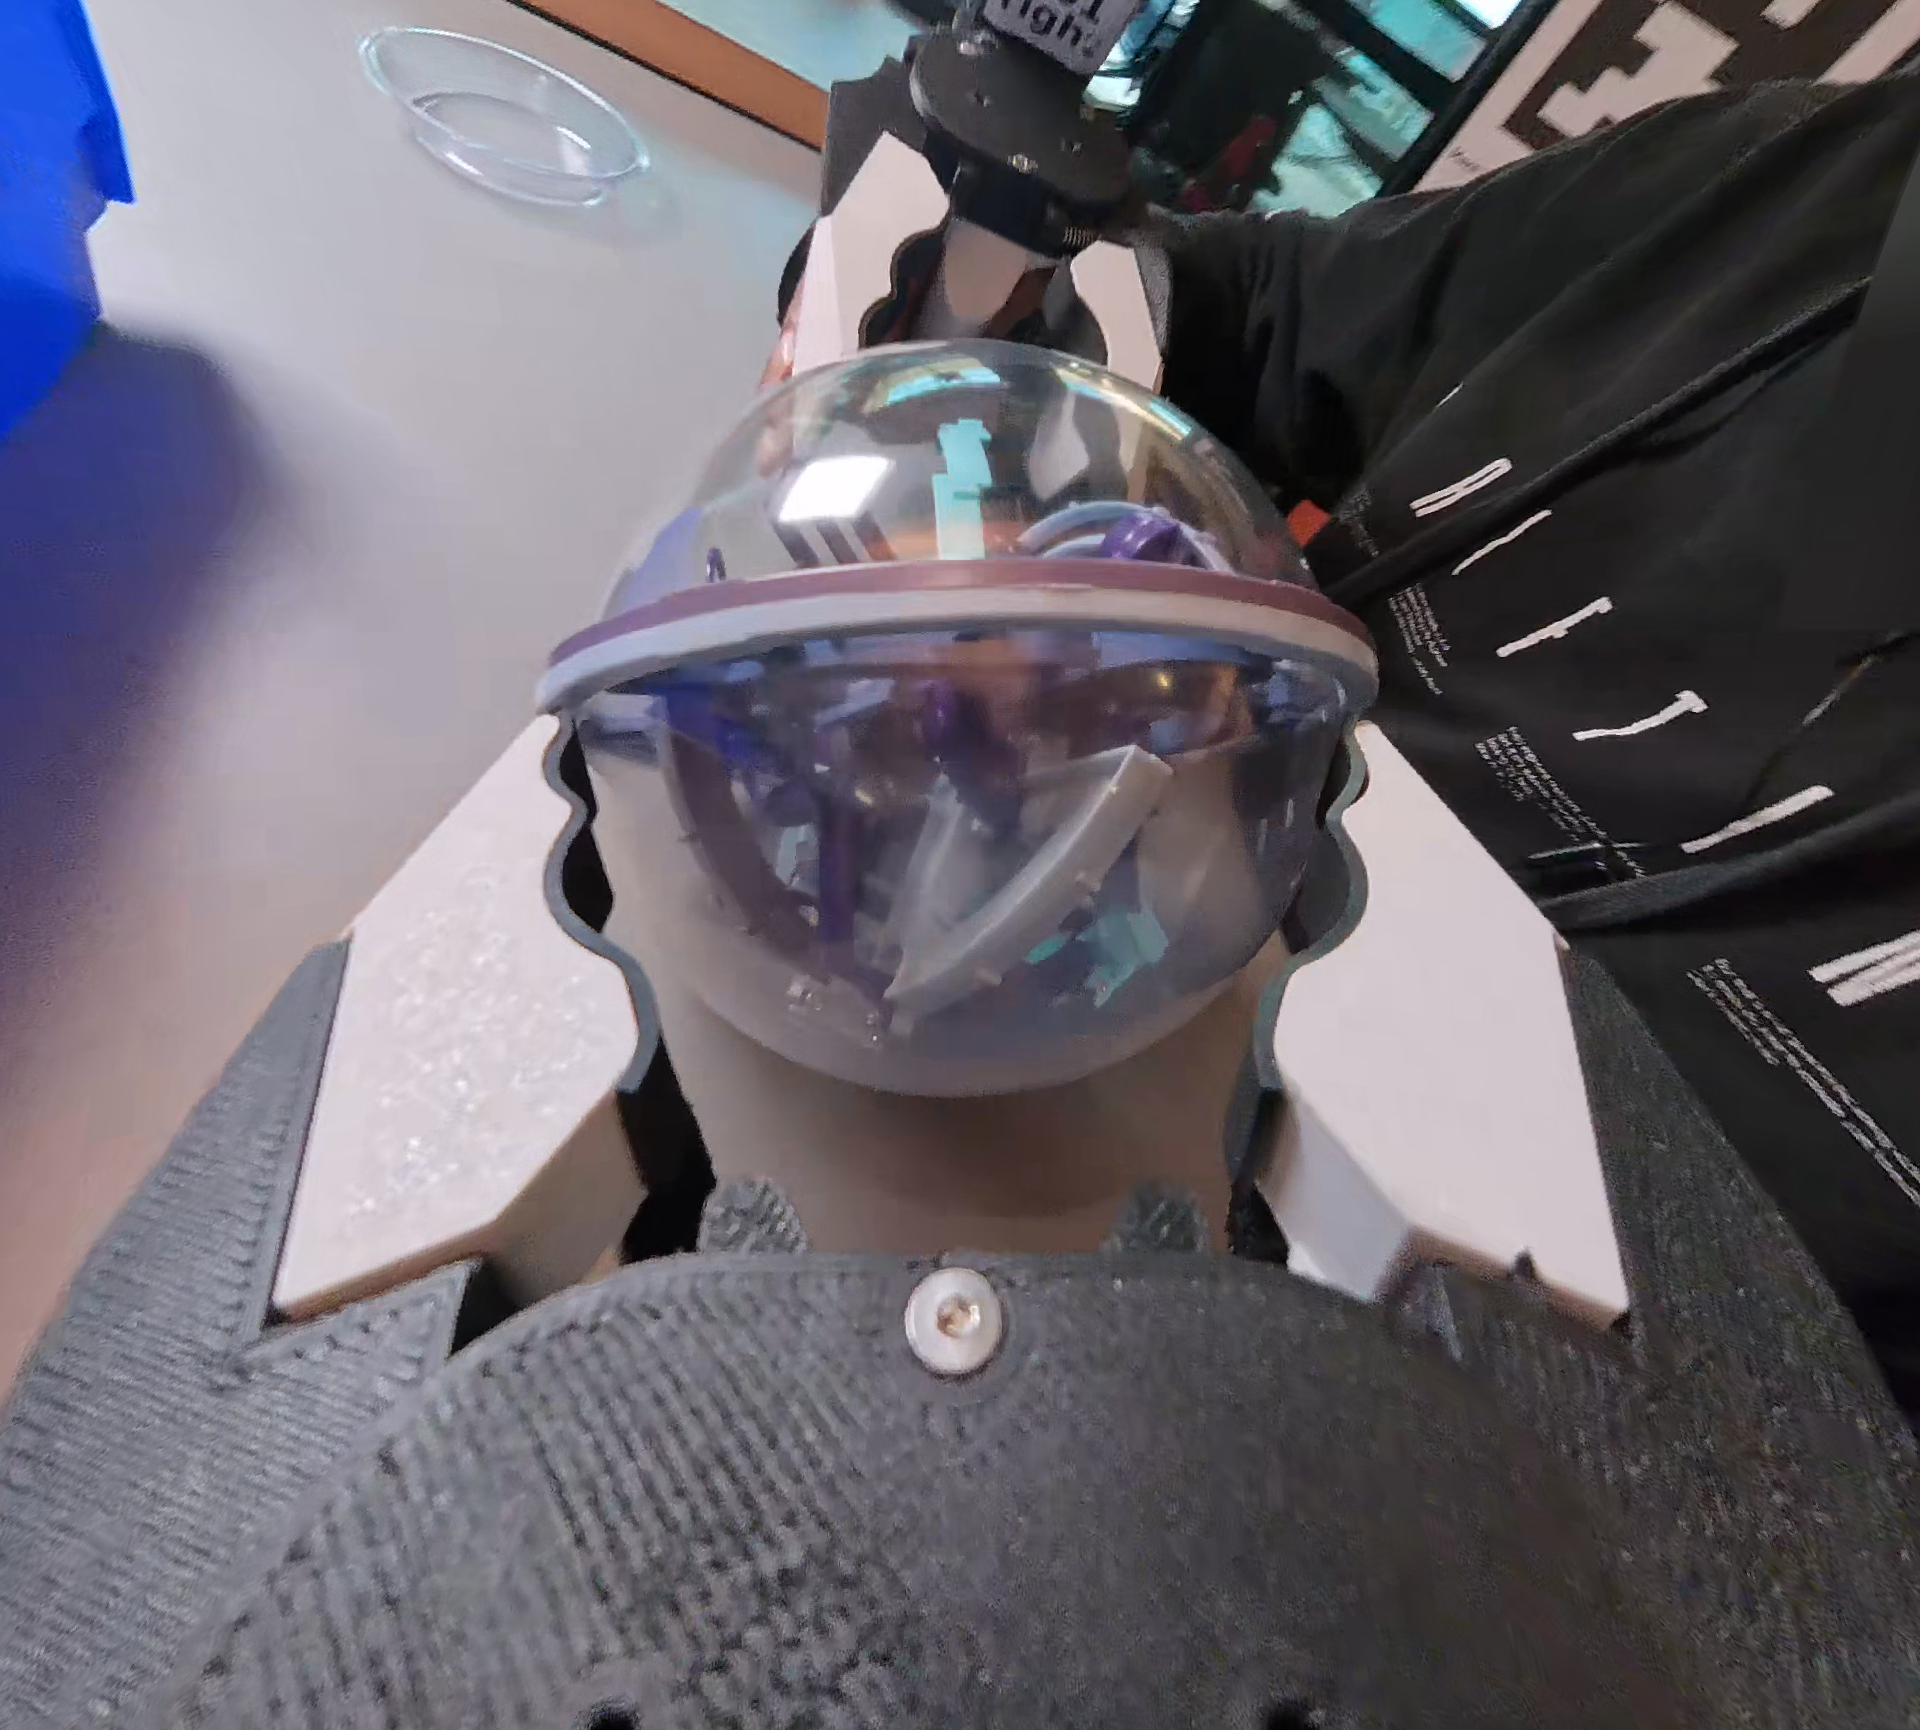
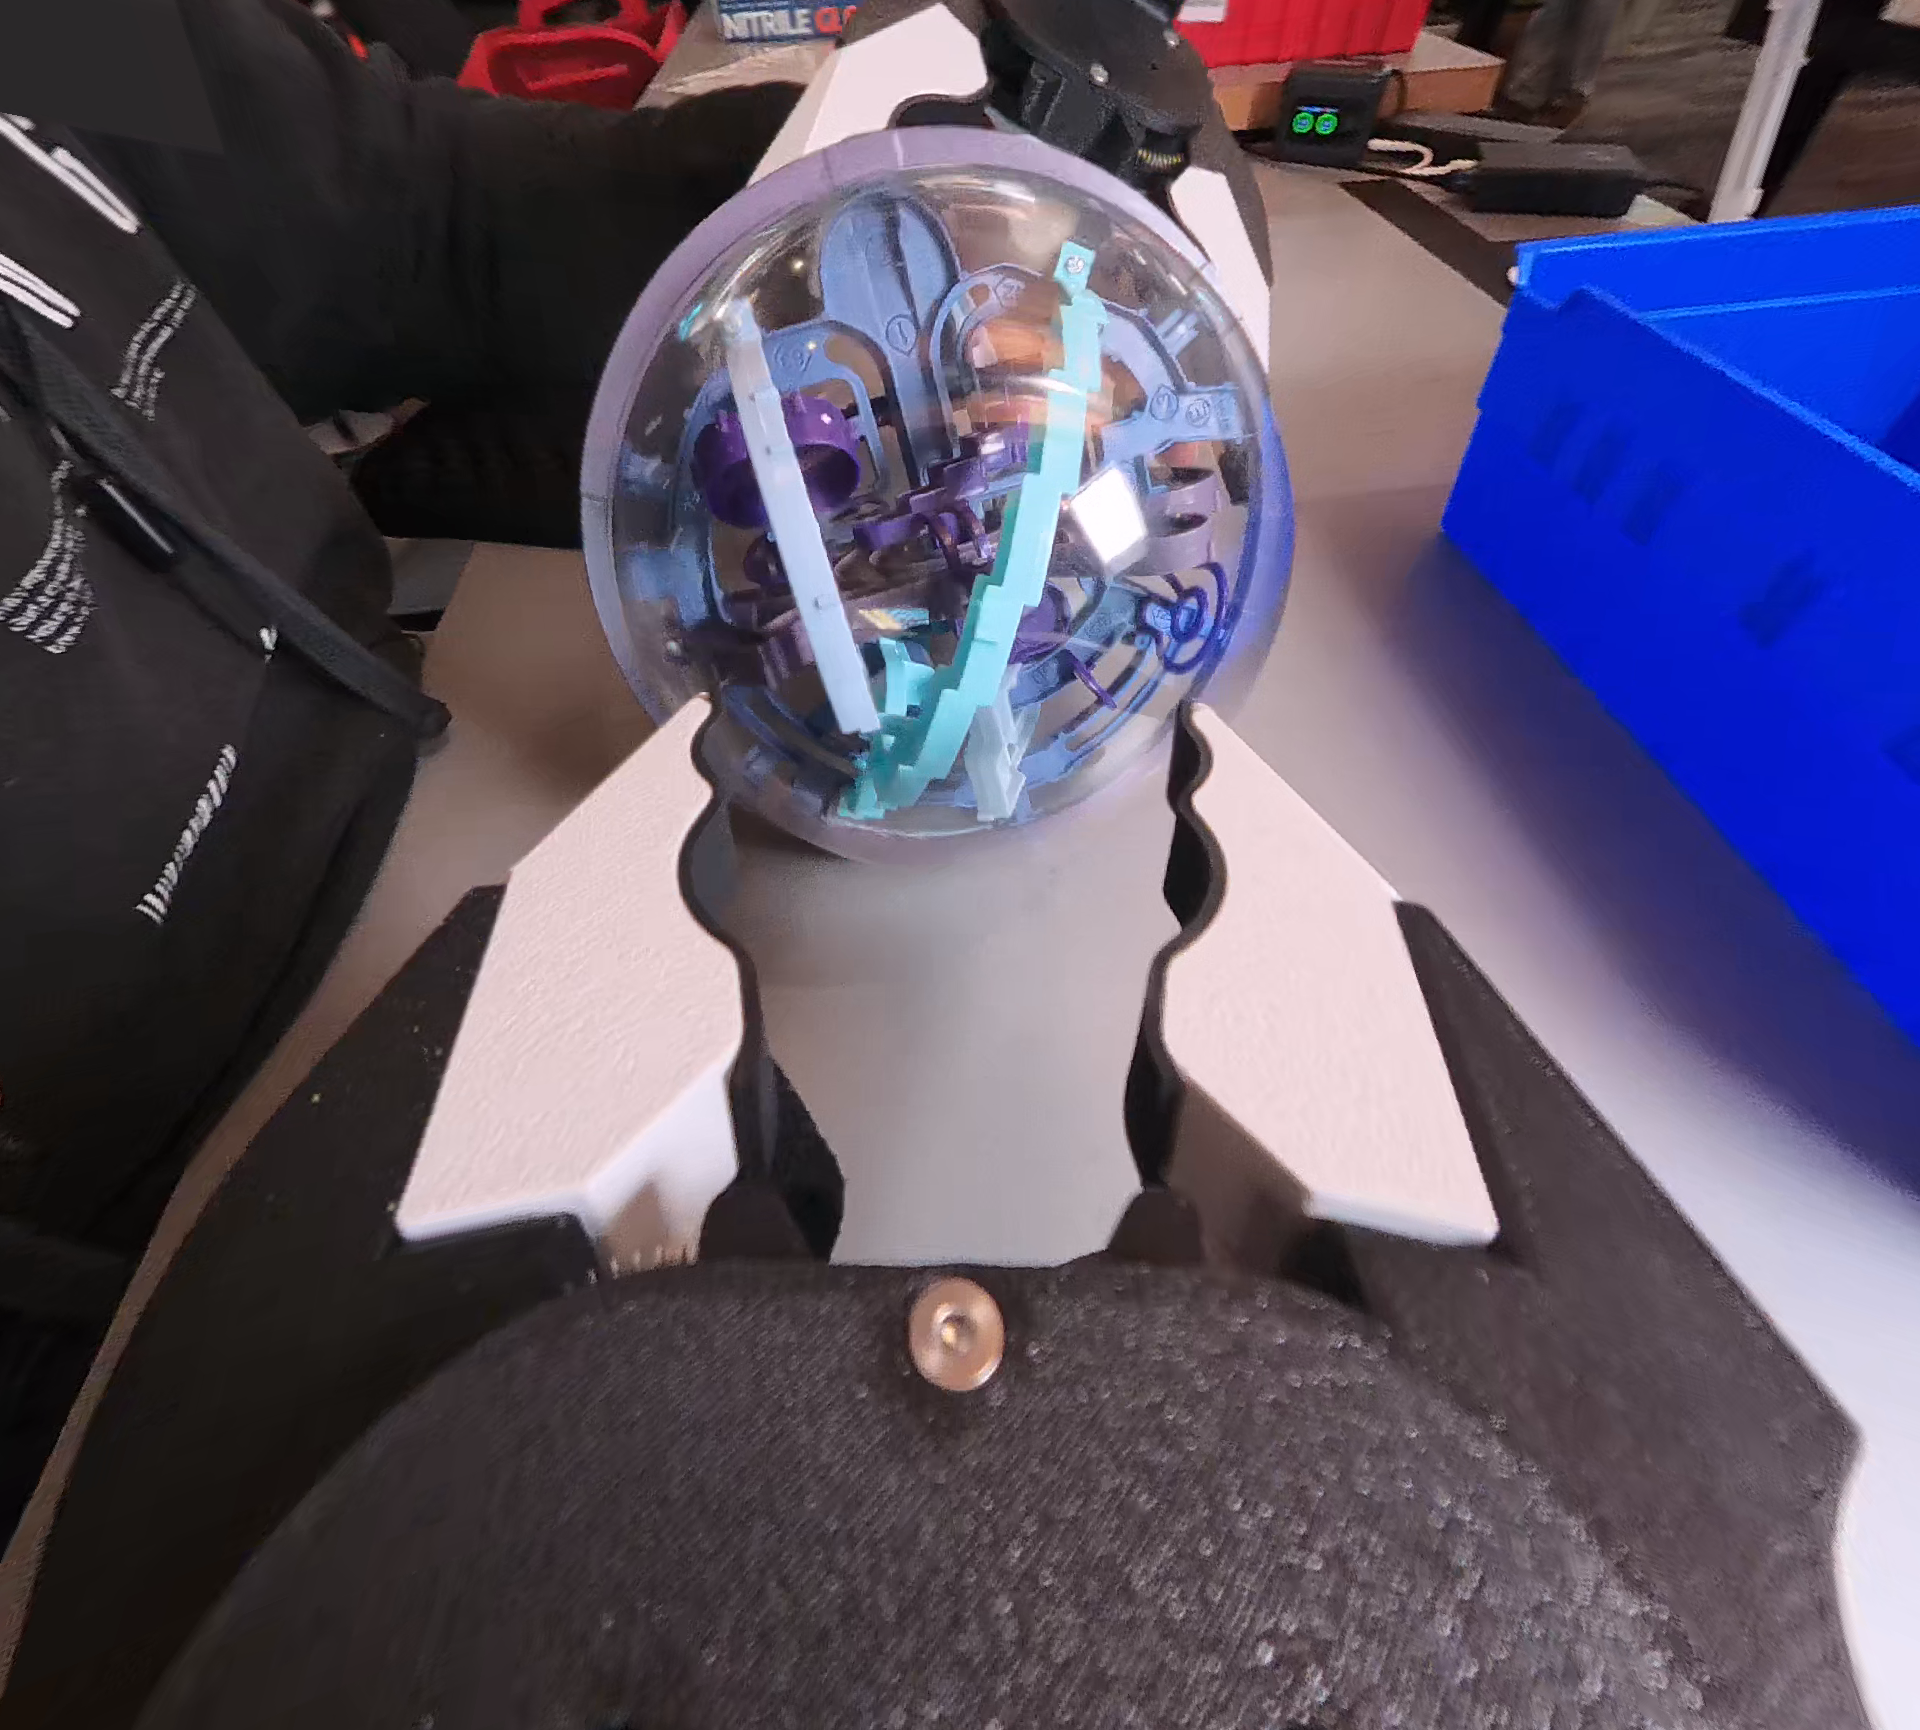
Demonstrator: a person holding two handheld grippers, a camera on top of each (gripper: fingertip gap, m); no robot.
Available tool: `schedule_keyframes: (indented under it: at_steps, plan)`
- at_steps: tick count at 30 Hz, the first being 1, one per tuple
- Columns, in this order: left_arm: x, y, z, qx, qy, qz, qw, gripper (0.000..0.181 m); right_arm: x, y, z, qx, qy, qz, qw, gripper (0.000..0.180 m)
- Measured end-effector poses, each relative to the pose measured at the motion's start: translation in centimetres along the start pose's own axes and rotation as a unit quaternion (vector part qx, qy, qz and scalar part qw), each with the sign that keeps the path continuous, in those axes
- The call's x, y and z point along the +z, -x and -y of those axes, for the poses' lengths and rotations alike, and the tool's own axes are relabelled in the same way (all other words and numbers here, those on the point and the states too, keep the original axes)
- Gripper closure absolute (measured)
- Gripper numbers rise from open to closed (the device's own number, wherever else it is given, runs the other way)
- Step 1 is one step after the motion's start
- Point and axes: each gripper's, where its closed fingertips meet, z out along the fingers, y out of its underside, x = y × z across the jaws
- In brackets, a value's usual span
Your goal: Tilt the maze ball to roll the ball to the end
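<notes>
Maze ball [image 2: 935, 496] is up off the table [image 1: 343, 350], pinched between both grippers: left gripper [image 1: 951, 807] and right gripper [image 2: 940, 745] jaws spread wide around it. Blue bin [image 2: 1704, 558] beside it; clear dish [image 1: 499, 117] beyond.

We see the maze ball [image 2: 935, 485] as a clear shell around purple, lilac and teal tracks, with a purple-and-grey seam band. Our grippers' fingers [image 2: 582, 1005] are white with black wavy edges. The bin [image 2: 1704, 537] is bright blue, the bench [image 1: 312, 392] pale grey with an orange edge.
</notes>
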Motion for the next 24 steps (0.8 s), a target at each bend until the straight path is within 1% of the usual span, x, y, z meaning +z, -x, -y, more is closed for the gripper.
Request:
schedule_keyframes:
  at_steps: [4,6,8,10,13,17,24]
  plan:
    - [0.0,0.9,1.3,-0.011,-0.022,-0.064,0.998,0.049,-0.6,-0.2,-0.3,0.001,-0.003,-0.032,0.999,0.11]
    - [0.1,1.2,1.8,-0.018,-0.022,-0.092,0.995,0.05,-0.7,-0.2,-0.6,0.003,-0.003,-0.044,0.999,0.111]
    - [0.4,1.5,2.3,-0.024,-0.017,-0.109,0.994,0.05,-0.9,-0.4,-0.9,-0.001,0.0,-0.06,0.998,0.117]
    - [0.7,1.6,2.9,-0.02,-0.014,-0.116,0.993,0.051,-1.0,-0.4,-1.3,-0.002,0.004,-0.068,0.998,0.119]
    - [1.2,1.3,3.5,-0.001,0.012,-0.125,0.992,0.051,-0.9,-0.3,-1.7,-0.009,0.009,-0.08,0.997,0.118]
    - [1.8,1.0,3.6,0.017,0.051,-0.139,0.989,0.051,-0.7,-0.4,-1.6,-0.051,0.016,-0.102,0.993,0.109]
    - [2.0,1.3,3.9,0.007,0.057,-0.166,0.984,0.052,-0.5,-0.6,-1.5,-0.058,0.006,-0.116,0.991,0.101]
